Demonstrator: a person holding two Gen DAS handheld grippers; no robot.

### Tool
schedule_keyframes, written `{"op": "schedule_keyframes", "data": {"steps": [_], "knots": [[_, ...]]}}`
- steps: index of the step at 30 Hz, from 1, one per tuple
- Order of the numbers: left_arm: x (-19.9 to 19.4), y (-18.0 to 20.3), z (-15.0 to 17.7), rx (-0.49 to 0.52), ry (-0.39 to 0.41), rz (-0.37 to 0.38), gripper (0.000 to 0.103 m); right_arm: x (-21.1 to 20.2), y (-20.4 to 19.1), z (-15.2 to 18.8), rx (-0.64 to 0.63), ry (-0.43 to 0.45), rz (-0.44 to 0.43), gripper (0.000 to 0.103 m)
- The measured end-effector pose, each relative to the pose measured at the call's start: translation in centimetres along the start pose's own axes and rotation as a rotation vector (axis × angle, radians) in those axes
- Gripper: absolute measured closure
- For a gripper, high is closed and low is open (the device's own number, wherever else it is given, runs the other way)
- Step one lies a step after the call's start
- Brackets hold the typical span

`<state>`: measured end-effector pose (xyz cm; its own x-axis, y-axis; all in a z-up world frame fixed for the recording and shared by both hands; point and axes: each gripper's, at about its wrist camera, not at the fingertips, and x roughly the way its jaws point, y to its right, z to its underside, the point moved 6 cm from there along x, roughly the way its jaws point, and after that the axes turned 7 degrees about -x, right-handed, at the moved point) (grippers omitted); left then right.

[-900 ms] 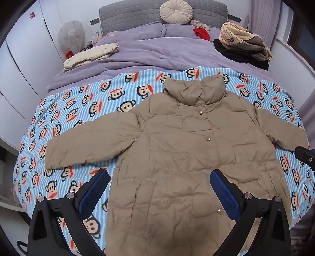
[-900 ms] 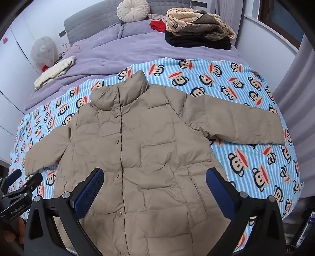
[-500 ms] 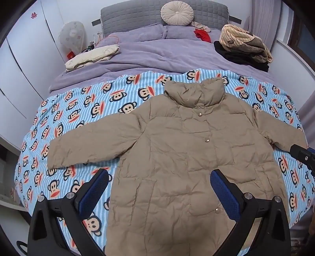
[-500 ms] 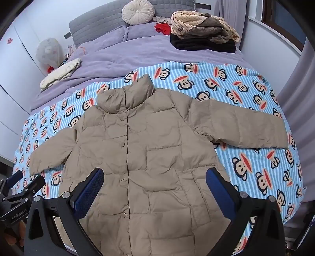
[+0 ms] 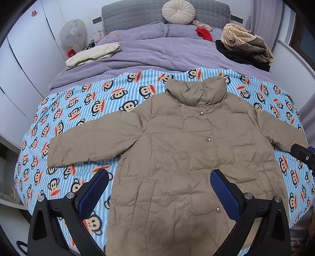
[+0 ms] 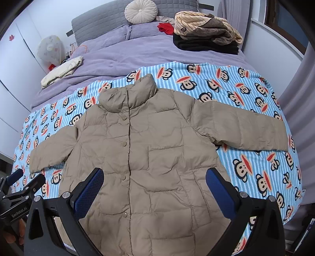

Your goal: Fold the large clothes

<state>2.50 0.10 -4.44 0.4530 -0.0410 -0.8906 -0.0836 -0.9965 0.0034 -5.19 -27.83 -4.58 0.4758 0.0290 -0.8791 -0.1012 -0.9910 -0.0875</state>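
A tan puffer jacket (image 5: 183,149) lies flat and face up on the monkey-print blanket (image 5: 78,110), collar toward the headboard, both sleeves spread out sideways. It also shows in the right wrist view (image 6: 149,149). My left gripper (image 5: 159,189) is open and empty, held above the jacket's lower left part. My right gripper (image 6: 155,187) is open and empty above the jacket's lower middle. The left gripper shows at the left edge of the right wrist view (image 6: 25,181). The right gripper's tip shows at the right edge of the left wrist view (image 5: 303,155).
A purple duvet (image 5: 157,57) covers the head of the bed. A pile of striped and black clothes (image 5: 246,49) sits at the back right, a folded cream garment (image 5: 92,55) at the back left, a round cushion (image 5: 178,9) by the headboard. White wardrobes stand left.
Both grippers have drawn back and up from the bed a little, so the jacket sits lower and smaller in both views. The jacket has not moved.
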Motion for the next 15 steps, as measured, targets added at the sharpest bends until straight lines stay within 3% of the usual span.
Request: {"op": "schedule_keyframes", "data": {"steps": [15], "knots": [[0.09, -0.6, -0.01, -0.008, 0.002, -0.008, 0.0, -0.06, -0.3, -0.43, -0.006, -0.004, 0.003, 0.0]]}}
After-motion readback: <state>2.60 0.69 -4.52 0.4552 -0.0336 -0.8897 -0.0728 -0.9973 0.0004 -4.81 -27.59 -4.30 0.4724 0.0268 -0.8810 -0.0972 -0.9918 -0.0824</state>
